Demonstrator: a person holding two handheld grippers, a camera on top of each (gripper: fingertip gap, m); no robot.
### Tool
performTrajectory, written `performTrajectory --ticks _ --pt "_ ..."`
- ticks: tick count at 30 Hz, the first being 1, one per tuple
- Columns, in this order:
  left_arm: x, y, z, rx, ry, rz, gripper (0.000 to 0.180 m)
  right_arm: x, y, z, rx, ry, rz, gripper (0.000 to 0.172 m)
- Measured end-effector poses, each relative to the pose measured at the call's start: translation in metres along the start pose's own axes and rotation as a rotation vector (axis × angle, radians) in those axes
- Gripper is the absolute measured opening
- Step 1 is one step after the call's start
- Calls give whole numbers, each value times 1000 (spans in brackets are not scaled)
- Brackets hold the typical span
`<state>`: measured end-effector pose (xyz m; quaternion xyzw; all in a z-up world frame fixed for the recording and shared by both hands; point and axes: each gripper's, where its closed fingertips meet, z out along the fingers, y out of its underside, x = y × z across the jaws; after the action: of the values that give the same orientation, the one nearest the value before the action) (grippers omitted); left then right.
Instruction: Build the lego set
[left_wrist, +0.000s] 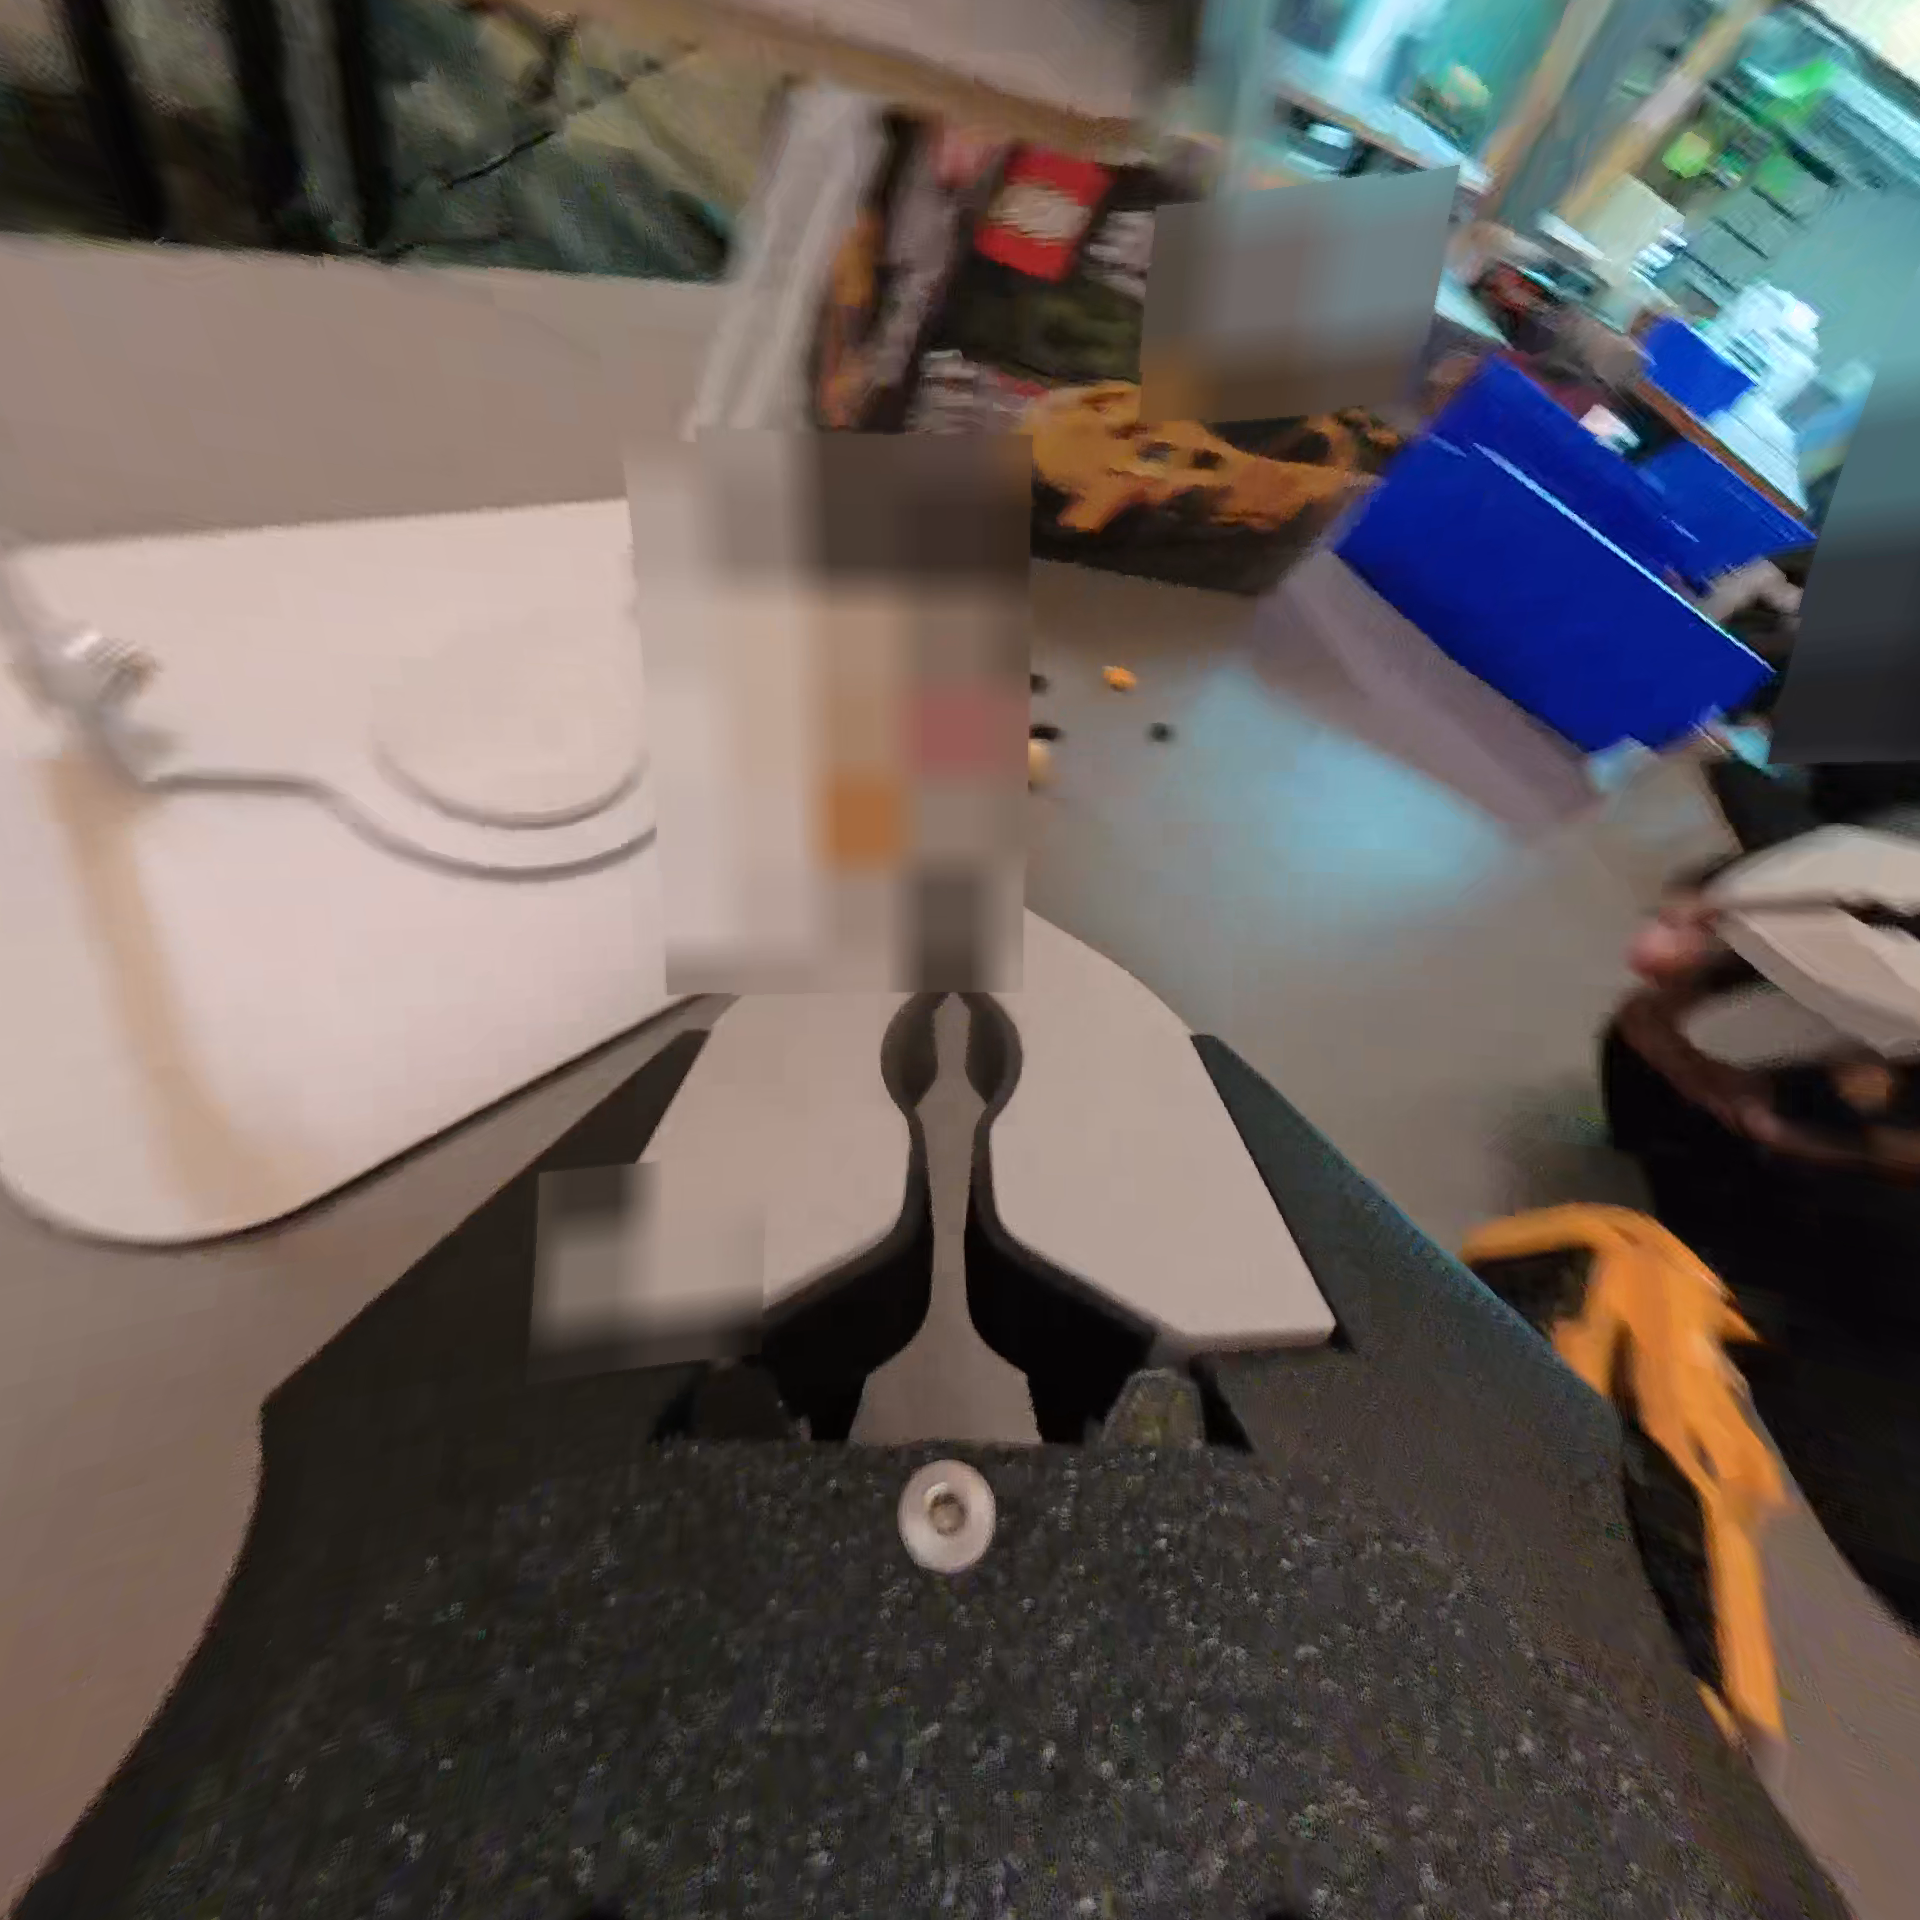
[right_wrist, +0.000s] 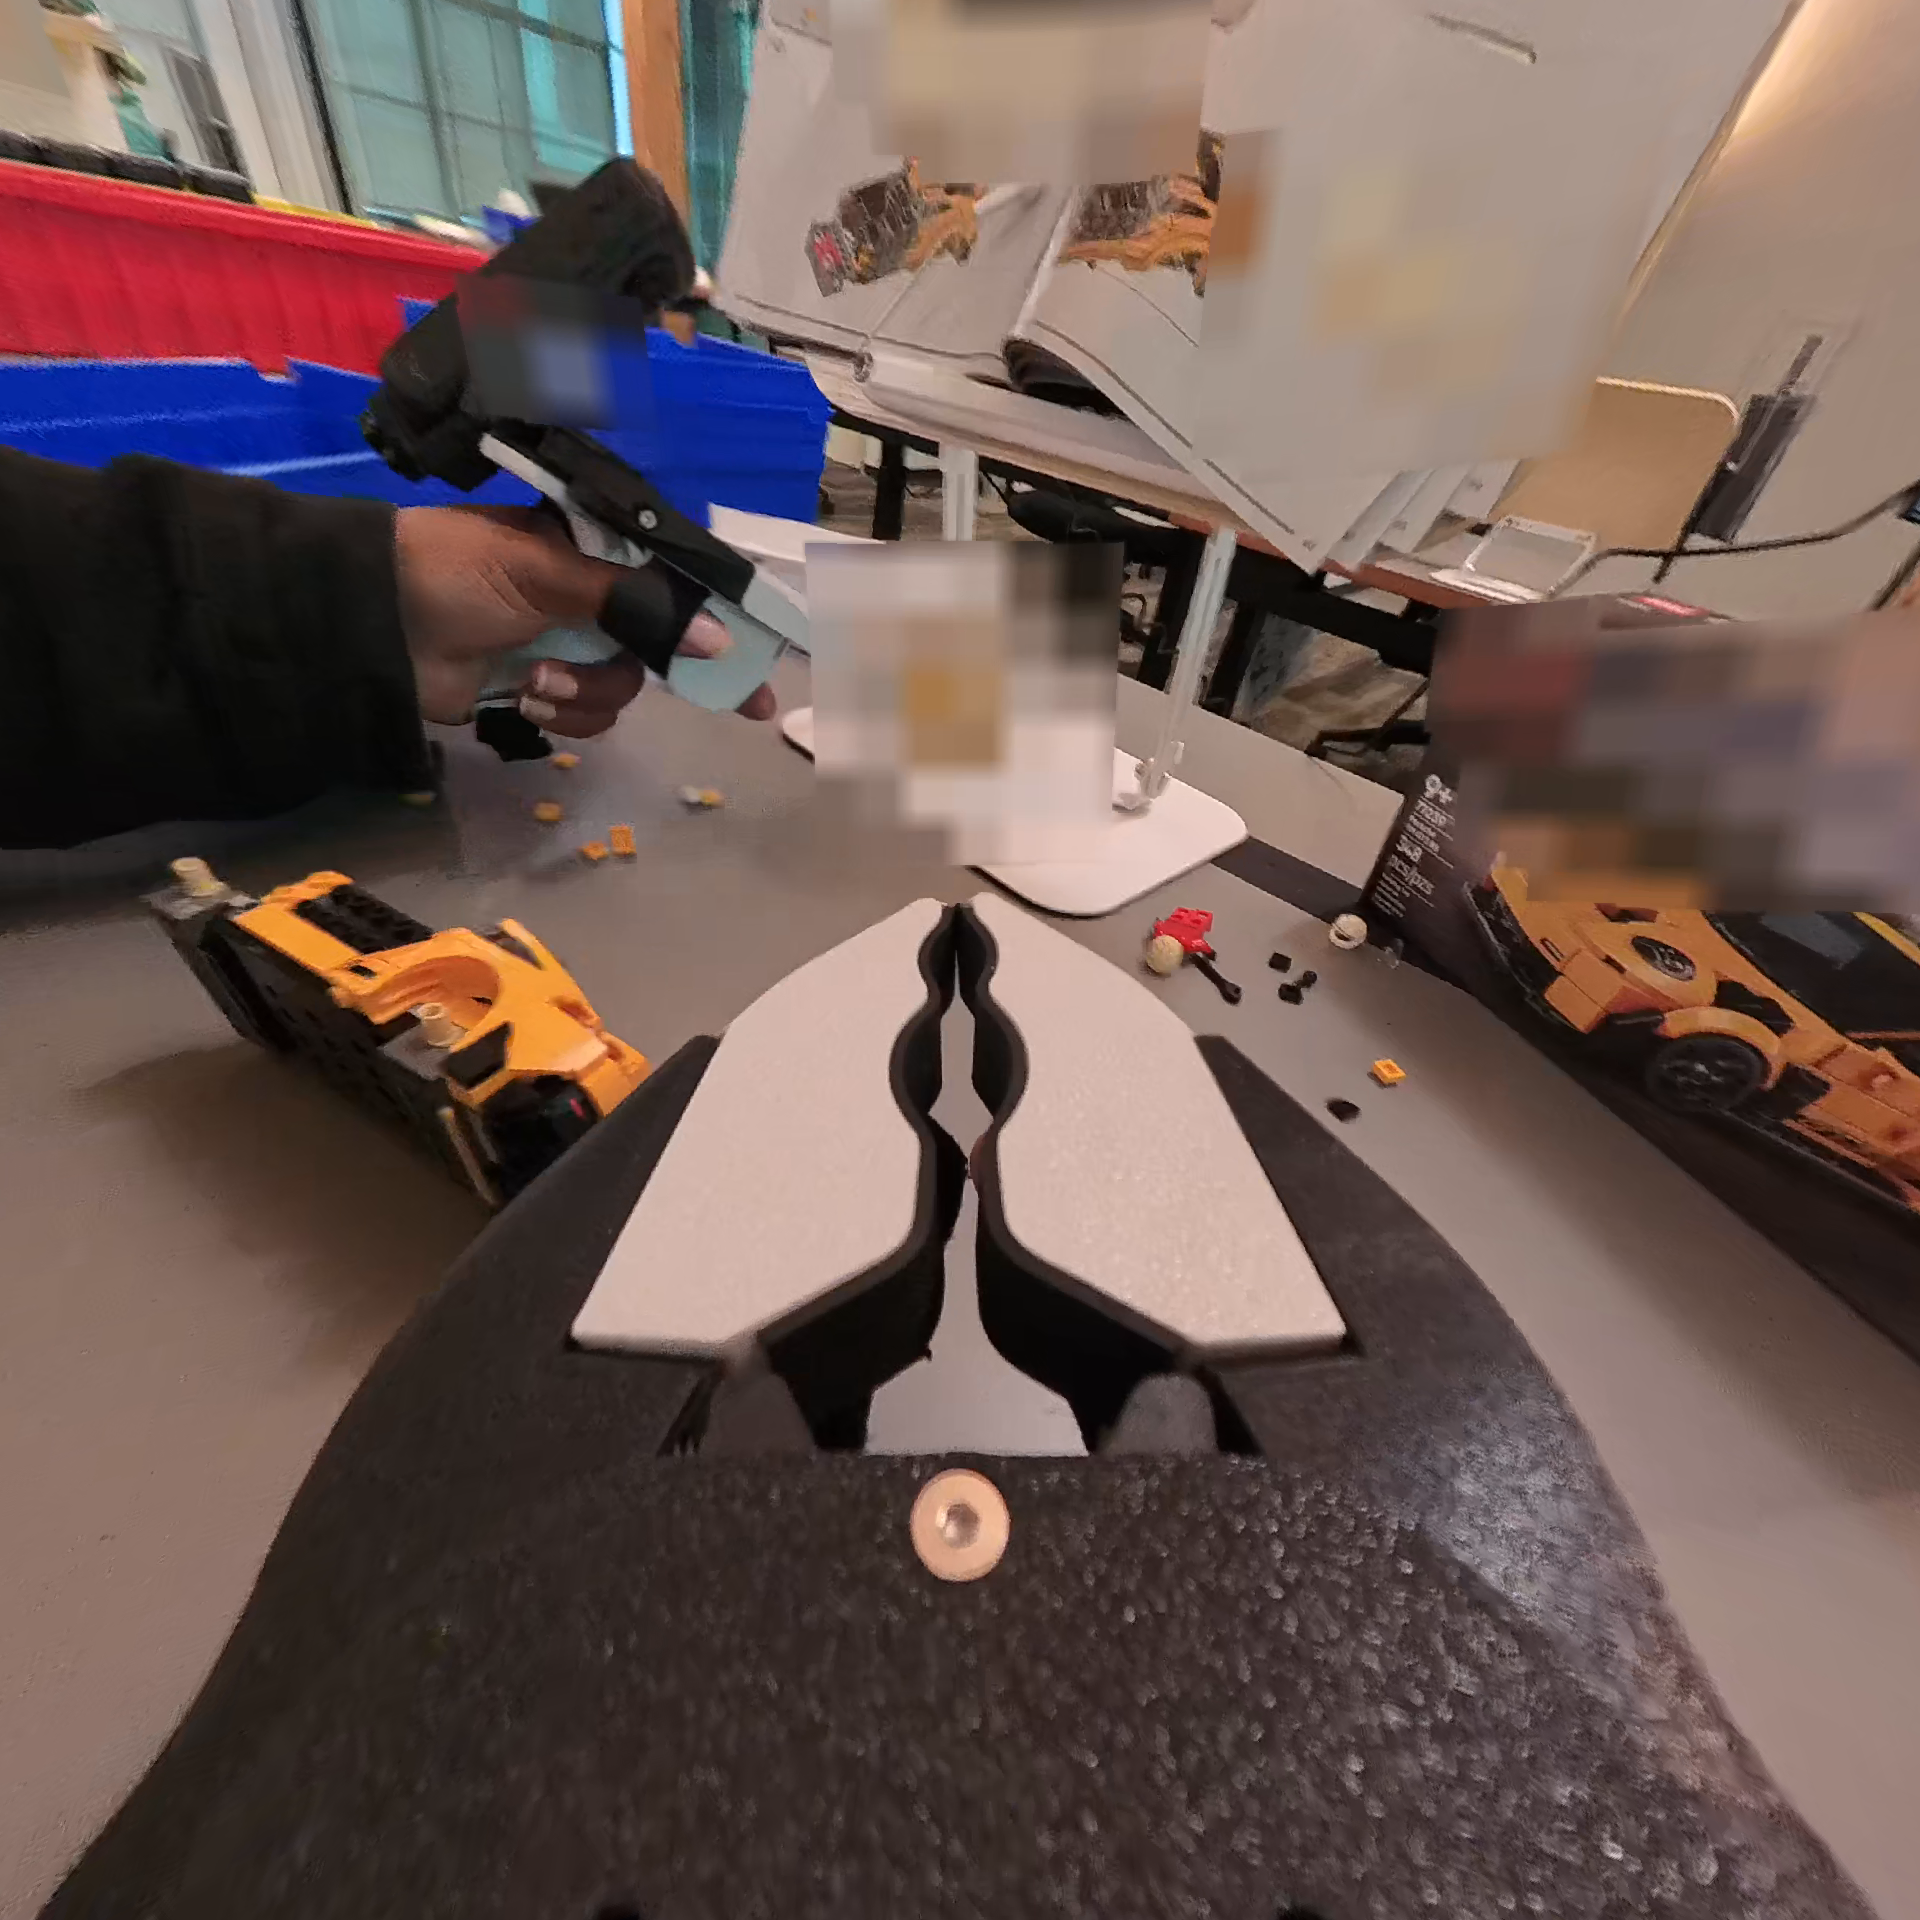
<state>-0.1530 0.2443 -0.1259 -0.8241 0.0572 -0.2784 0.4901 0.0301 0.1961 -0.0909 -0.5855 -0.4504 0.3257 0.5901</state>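
Observation:
My left gripper (left_wrist: 951, 1003) is shut; its tips meet just under a blurred patch, above a white stand base (left_wrist: 312, 831), and this view is smeared. It also shows in the right wrist view (right_wrist: 764, 665), held by a hand (right_wrist: 499, 603) above the grey table. My right gripper (right_wrist: 956, 912) is shut with nothing visible between its tips. It hovers over the table (right_wrist: 727, 914). A yellow and black brick car (right_wrist: 416, 1029) lies to its left. A small red piece (right_wrist: 1184, 925) and tiny black pieces (right_wrist: 1294, 977) lie to its right.
A box with a yellow car picture (right_wrist: 1683, 1018) stands at the right. The white stand base (right_wrist: 1132, 842) carries an open booklet (right_wrist: 1039, 260). Small orange pieces (right_wrist: 613, 842) are scattered at the left. Blue bins (right_wrist: 208, 416) stand behind. Across from one pair of fingers to the other is roughly 20 cm.

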Motion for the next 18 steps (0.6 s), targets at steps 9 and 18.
performTrajectory --ticks 9,18 --pt "138 29 -75 -68 272 449 0 -47 -37 -1 61 -293 75 26" --pt "166 45 -118 -21 403 416 0 -107 -62 30 13 -518 32 20"
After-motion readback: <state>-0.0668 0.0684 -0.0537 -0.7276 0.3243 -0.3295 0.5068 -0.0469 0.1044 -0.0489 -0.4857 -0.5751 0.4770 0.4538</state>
